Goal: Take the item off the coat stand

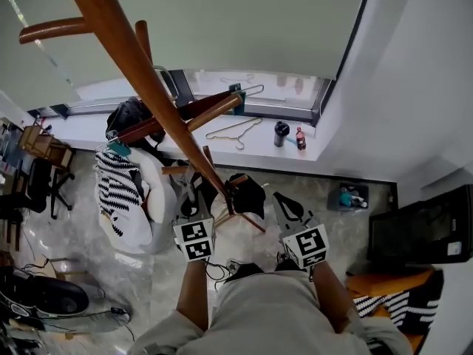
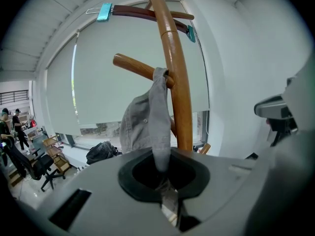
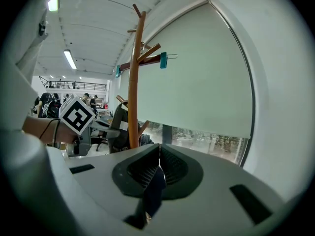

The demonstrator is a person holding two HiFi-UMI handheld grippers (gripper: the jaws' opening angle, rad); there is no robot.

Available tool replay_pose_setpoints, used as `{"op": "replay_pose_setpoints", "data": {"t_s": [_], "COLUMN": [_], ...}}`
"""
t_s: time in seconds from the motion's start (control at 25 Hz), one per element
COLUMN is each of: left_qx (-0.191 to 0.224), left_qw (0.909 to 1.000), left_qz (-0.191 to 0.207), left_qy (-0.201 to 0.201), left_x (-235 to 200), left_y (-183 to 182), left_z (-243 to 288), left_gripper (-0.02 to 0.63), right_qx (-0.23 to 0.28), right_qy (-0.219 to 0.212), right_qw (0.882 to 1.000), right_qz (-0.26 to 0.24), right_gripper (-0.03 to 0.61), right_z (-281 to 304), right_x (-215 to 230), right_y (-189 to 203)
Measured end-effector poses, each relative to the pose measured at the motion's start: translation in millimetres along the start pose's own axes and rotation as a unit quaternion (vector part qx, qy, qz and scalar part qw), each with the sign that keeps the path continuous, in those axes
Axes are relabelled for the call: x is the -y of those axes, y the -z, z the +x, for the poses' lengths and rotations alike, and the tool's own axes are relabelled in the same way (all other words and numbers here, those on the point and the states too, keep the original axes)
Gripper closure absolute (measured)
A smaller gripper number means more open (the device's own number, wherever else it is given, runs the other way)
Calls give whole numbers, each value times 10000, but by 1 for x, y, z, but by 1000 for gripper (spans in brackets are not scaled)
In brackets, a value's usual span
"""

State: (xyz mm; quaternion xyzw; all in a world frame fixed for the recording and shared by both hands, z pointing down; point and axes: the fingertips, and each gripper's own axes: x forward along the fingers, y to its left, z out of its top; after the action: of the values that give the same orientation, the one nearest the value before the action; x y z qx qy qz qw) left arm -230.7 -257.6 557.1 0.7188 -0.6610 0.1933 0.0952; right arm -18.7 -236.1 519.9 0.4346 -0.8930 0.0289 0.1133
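A wooden coat stand (image 1: 148, 80) rises in front of me; its pole (image 2: 179, 97) fills the middle of the left gripper view. From a peg (image 2: 133, 65) on the pole's left side hangs a grey cap (image 2: 145, 117). My left gripper (image 2: 162, 173) is shut on the cap's lower edge, and the cloth runs down between its jaws. In the head view the left gripper (image 1: 191, 187) reaches up beside the pole. My right gripper (image 3: 158, 163) is shut with nothing in it and stays off to the right of the stand (image 3: 134, 82), lower in the head view (image 1: 281, 198).
A wooden hanger with teal clips (image 2: 147, 13) sits high on the stand. A striped garment (image 1: 118, 191) hangs over a white chair on the left. On the window ledge are a black backpack (image 1: 129, 117), wire hangers (image 1: 236, 130) and two bottles (image 1: 281, 133). A dark monitor (image 1: 421, 231) stands at the right.
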Motion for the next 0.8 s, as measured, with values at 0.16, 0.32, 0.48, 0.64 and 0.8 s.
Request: {"op": "replay_pose_setpoints", "data": {"t_s": [0.16,0.32,0.48,0.64,0.8], "left_qx": [99,205,243,264,297], "left_qw": [9999,9997,9995,9993,9991], "left_qz": [-16,-40,-76,-75,-57], "left_qy": [-63,-133,-188,-235,-294], "left_x": [-6,-12,-16,-20,-26], "left_y": [-8,-18,-23,-25,-26], "left_z": [-8,-16,-24,-32,-36], "left_gripper": [594,594,594,594,594], "right_qx": [39,90,134,227,317], "right_qy": [-115,-265,-443,-623,-741], "right_qw": [9999,9996,9988,9977,9965], "right_qz": [-36,-83,-127,-170,-241], "right_gripper": [574,574,574,574,574], "right_z": [5,10,16,21,22], "right_x": [-7,-15,-28,-44,-55], "right_y": [-4,-11,-16,-24,-29]}}
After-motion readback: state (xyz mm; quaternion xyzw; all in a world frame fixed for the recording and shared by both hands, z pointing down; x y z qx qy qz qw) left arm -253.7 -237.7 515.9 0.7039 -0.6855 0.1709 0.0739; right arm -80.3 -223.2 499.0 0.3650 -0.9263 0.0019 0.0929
